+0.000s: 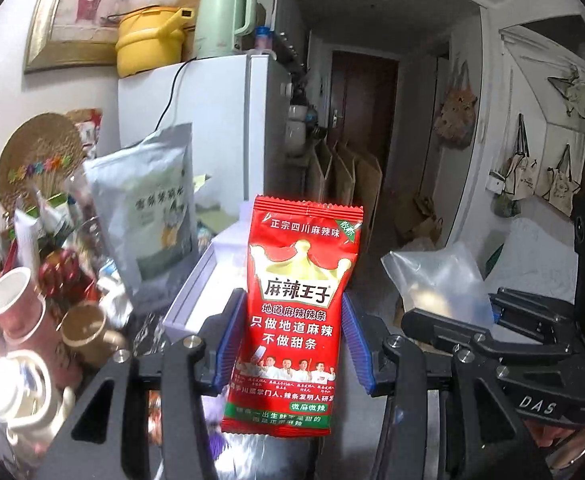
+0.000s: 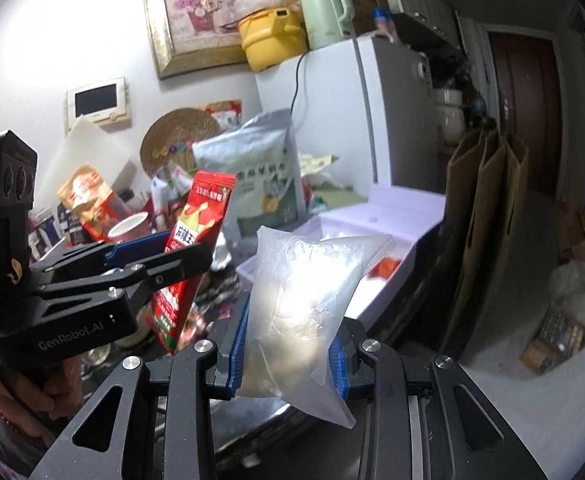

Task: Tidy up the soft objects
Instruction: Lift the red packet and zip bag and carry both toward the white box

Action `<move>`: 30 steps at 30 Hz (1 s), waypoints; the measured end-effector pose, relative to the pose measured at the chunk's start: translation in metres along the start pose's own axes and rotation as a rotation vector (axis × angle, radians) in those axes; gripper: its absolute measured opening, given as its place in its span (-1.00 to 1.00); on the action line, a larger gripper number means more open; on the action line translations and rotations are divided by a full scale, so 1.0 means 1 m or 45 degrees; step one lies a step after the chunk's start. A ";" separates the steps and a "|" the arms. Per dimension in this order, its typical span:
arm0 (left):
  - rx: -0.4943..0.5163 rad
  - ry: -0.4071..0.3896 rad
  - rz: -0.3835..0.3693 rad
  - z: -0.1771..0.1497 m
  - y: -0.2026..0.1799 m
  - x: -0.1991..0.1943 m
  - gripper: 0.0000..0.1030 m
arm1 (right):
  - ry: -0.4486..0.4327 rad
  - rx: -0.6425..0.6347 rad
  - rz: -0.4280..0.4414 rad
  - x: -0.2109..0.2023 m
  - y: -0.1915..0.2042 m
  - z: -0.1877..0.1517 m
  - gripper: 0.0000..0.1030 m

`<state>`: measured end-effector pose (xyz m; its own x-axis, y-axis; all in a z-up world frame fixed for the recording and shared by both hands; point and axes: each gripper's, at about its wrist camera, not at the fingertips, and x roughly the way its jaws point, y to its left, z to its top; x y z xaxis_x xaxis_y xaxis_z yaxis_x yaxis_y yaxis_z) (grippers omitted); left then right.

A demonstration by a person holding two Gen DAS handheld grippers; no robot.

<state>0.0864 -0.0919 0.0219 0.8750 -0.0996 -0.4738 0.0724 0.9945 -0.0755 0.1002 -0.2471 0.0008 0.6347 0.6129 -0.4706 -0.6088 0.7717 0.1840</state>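
left gripper (image 1: 290,346): blue pads clamped on both side edges of the red snack packet (image 1: 298,304). Packet upright, print facing the camera, top seam above the fingertips, bottom edge hanging below the pads.
right gripper (image 2: 288,354): blue pads pinched on the lower half of the clear plastic pouch (image 2: 304,304). Pouch puffy, tilted slightly right, pale contents, not identifiable.
relative position: the two grippers side by side, near each other, not touching. In the right wrist view the left one sits at left with its packet sticking up between black fingers; a hand (image 2: 24,396) grips its handle at the near left edge.
white box (image 2: 376,236): open, just beyond the pouch, red bits inside, too blurred to name. In the left wrist view its rim shows behind the red packet.
clutter left: paper cups (image 1: 8,292), wrappers, small packs on a crowded surface, mostly blurred.
silver pouch (image 1: 148,200): stands upright left of the white box, green-and-white label.
woven mat (image 1: 38,156): leans on the wall behind the clutter.
fridge (image 1: 212,120): white, behind the silver pouch. On top: yellow pot (image 1: 150,40) and pale green kettle (image 1: 222,20), side by side, black cord running down the front.
framed picture (image 2: 196,16): on the wall, far left of the fridge.
paper bags (image 2: 488,216): brown, right of the white box.
door (image 1: 362,96): dark, far end of the hallway.
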 end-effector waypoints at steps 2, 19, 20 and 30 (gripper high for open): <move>-0.002 -0.007 -0.013 0.007 0.001 0.007 -0.09 | -0.010 -0.012 -0.002 0.003 -0.005 0.011 -0.35; 0.121 -0.102 0.049 0.086 0.017 0.080 -0.09 | -0.040 -0.074 -0.016 0.060 -0.052 0.096 -0.35; 0.130 -0.099 0.048 0.089 0.018 0.085 -0.09 | -0.042 -0.084 -0.024 0.066 -0.053 0.101 -0.35; 0.181 -0.036 0.097 0.113 0.034 0.140 -0.09 | 0.039 -0.071 0.018 0.119 -0.074 0.134 -0.35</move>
<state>0.2659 -0.0688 0.0523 0.8934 -0.0248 -0.4486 0.0706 0.9938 0.0857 0.2847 -0.2091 0.0473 0.6114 0.6176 -0.4947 -0.6437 0.7518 0.1429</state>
